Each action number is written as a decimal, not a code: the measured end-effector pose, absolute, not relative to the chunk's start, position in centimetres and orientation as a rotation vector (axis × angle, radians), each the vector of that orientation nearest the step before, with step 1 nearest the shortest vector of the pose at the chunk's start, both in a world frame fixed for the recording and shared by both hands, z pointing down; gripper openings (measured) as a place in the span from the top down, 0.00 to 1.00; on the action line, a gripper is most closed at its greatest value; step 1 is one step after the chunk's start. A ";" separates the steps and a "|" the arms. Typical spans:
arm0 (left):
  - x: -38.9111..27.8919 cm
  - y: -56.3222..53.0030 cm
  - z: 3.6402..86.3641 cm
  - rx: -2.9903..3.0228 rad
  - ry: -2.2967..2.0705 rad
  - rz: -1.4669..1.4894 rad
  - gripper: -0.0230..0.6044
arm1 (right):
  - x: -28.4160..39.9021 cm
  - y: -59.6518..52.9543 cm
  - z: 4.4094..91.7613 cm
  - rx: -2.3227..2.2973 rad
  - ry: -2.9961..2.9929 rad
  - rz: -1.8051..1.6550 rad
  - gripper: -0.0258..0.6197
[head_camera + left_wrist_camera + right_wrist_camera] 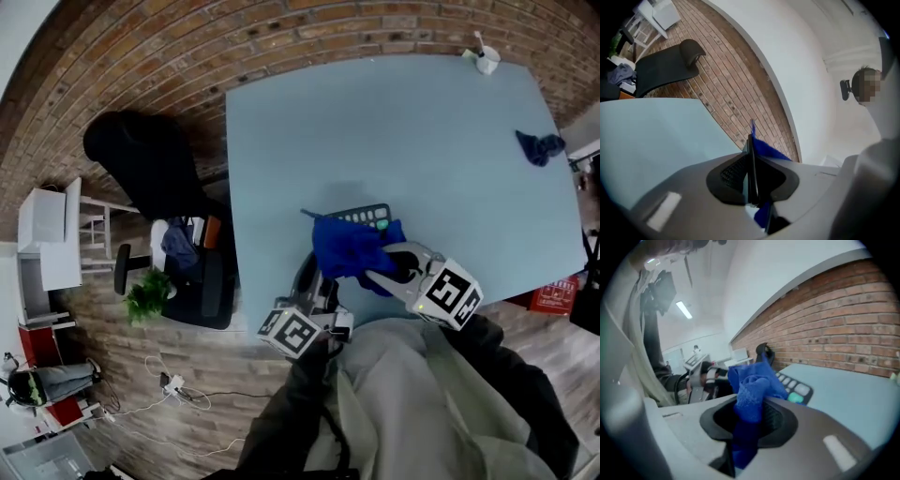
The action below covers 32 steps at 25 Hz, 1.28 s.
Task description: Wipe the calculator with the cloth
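Left claw (752, 182) clamps the calculator (751, 149) edge-on, apparently clear of the surface (422, 141), presenting it. Right claw (751, 420) pinches the bunched cloth (752, 392) beside its keys, ready to wipe.

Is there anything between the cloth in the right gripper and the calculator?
Nothing visible stands between them. The cloth, clamped in the right gripper, overlaps the near part of the calculator, which the left gripper holds by its edge.

The cloth (349, 248) is fuzzy blue fabric. The calculator (367, 217) looks dark matt plastic, its keys smooth. The worktop (412, 141) is smooth, matt pale blue; the brickwork (141, 56) at upper left rough.
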State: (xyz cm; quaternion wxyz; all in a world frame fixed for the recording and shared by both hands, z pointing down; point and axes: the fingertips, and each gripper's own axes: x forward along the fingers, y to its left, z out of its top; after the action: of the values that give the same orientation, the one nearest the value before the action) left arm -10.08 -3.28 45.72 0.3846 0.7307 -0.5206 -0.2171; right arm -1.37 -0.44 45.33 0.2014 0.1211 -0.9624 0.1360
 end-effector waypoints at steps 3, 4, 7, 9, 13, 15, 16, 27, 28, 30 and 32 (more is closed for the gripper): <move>-9.4 -3.0 44.5 1.913 -1.327 -0.531 0.87 | 0.9 -5.6 43.3 0.626 -2.672 0.315 0.81; -8.9 -3.0 44.0 1.931 -1.327 -0.522 0.87 | 1.3 -6.7 42.9 0.694 -2.643 0.296 0.81; -7.9 -3.5 42.3 1.986 -1.367 -0.490 0.87 | -0.8 -4.9 42.4 0.630 -2.601 0.239 0.82; -7.7 -3.8 41.6 2.022 -1.387 -0.466 0.87 | -3.2 -1.7 42.4 0.491 -2.601 0.170 0.82; -7.4 -3.7 41.1 2.049 -1.320 -0.493 0.87 | -0.7 -3.3 42.0 0.599 -2.625 0.198 0.82; -6.9 -3.8 40.5 2.090 -1.315 -0.478 0.87 | 2.2 -6.3 41.4 0.772 -2.608 0.250 0.82; -6.5 -3.8 40.2 2.119 -1.314 -0.465 0.87 | 3.4 -7.4 41.1 0.849 -2.594 0.258 0.82; -5.5 -3.5 38.6 2.240 -1.317 -0.426 0.87 | 1.5 -7.4 38.2 0.831 -2.684 0.234 0.82; -5.3 -3.3 38.5 2.257 -1.306 -0.422 0.87 | 2.8 -8.7 38.2 0.898 -2.665 0.238 0.82; -4.7 -3.0 38.3 2.291 -1.282 -0.406 0.87 | 3.8 -10.0 38.0 0.946 -2.633 0.222 0.82; -4.2 -3.1 38.6 2.290 -1.275 -0.382 0.87 | 2.0 -9.3 37.3 0.892 -2.633 0.168 0.82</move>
State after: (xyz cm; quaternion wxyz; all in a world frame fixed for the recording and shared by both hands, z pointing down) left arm -4.16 -3.10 38.56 0.2441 0.8384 -0.4668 -0.1397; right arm 2.05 -9.26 37.34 0.1773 0.3151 -0.9304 0.0593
